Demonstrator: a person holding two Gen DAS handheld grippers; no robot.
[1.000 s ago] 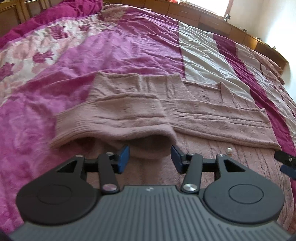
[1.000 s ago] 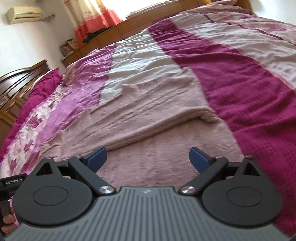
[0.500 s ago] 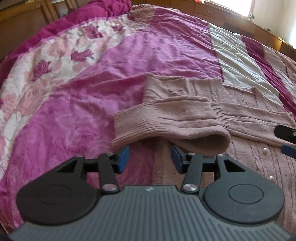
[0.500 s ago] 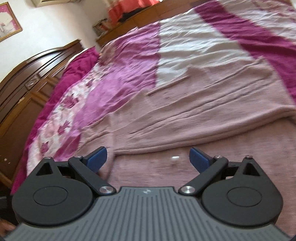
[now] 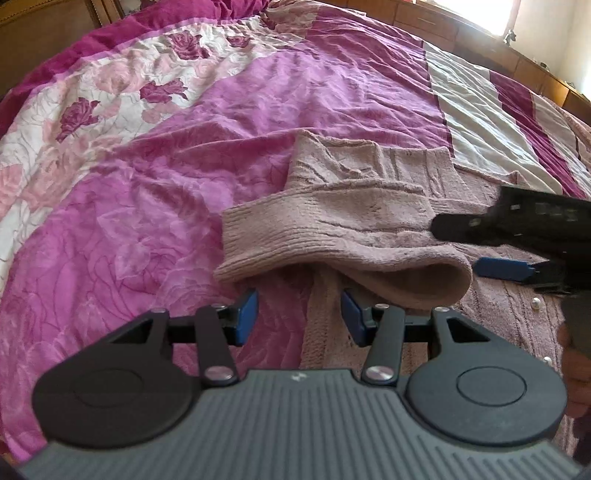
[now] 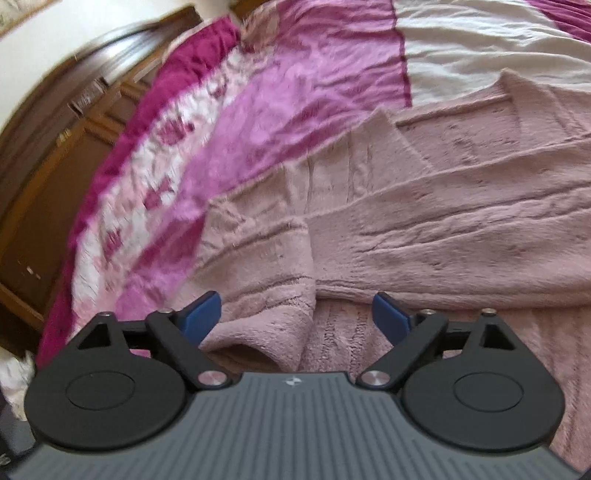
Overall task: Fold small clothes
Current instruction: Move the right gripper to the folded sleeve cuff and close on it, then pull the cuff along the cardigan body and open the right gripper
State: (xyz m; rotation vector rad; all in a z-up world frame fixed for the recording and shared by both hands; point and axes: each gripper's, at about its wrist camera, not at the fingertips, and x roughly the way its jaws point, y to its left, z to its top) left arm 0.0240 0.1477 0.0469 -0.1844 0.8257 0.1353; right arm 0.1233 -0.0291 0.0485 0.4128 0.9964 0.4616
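Observation:
A dusty-pink knitted cardigan (image 5: 369, 218) lies spread on the bed, with a sleeve folded over its body and a ribbed cuff end (image 5: 255, 254) at the left. My left gripper (image 5: 299, 317) is open and empty, just before the sleeve's fold. My right gripper (image 6: 293, 314) is open and empty, low over the same folded sleeve (image 6: 266, 280). The right gripper also shows in the left wrist view (image 5: 517, 236), at the right over the cardigan. Pearl buttons (image 5: 535, 303) run down the cardigan's front.
The bed is covered by a magenta, pink-floral and white striped spread (image 5: 184, 155). A dark wooden headboard (image 6: 62, 147) stands at the left. Wooden cabinets (image 5: 461, 29) line the far side below a bright window.
Both grippers have swung left towards the folded sleeve. The right gripper has come in over the cardigan and now shows large in the left wrist view. Both stay open.

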